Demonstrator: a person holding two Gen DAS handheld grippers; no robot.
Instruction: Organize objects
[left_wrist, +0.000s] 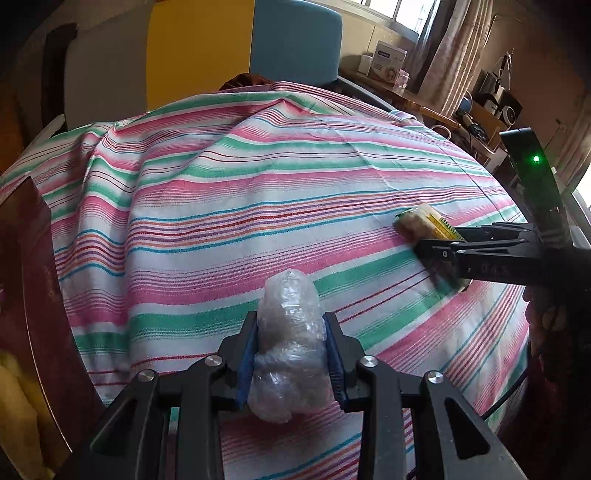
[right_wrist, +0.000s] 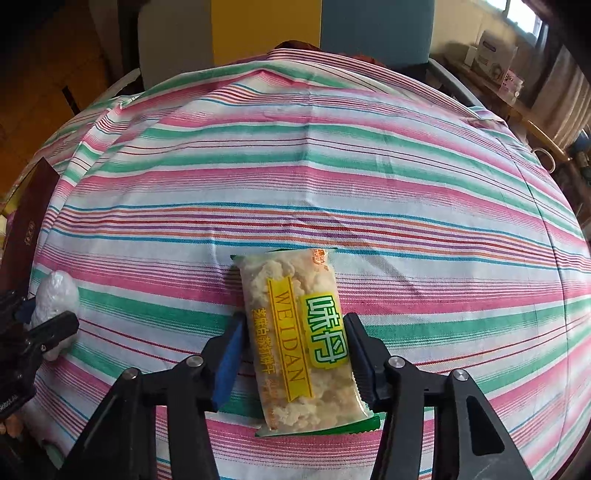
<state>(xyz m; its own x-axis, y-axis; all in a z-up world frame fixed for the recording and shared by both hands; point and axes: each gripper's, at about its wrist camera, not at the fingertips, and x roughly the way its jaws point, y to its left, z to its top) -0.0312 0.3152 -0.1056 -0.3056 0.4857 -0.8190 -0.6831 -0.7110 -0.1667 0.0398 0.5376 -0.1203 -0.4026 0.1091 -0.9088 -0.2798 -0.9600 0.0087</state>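
Note:
My left gripper (left_wrist: 290, 330) is shut on a lump wrapped in clear plastic film (left_wrist: 288, 350), just above the striped cloth (left_wrist: 221, 206). The lump also shows at the left edge of the right wrist view (right_wrist: 55, 291). My right gripper (right_wrist: 295, 332) has its jaws against both sides of a clear snack packet (right_wrist: 299, 339) with yellow and green "WEIDAN" labels, lying on the cloth (right_wrist: 332, 184). In the left wrist view the packet (left_wrist: 424, 221) and right gripper (left_wrist: 439, 254) are at the right.
A dark red box (left_wrist: 26, 280) stands at the cloth's left edge, with yellow items beside it. It also shows in the right wrist view (right_wrist: 29, 221). A blue chair (left_wrist: 295, 40) and a yellow panel stand behind. A cluttered wooden desk (left_wrist: 424, 99) is at the far right.

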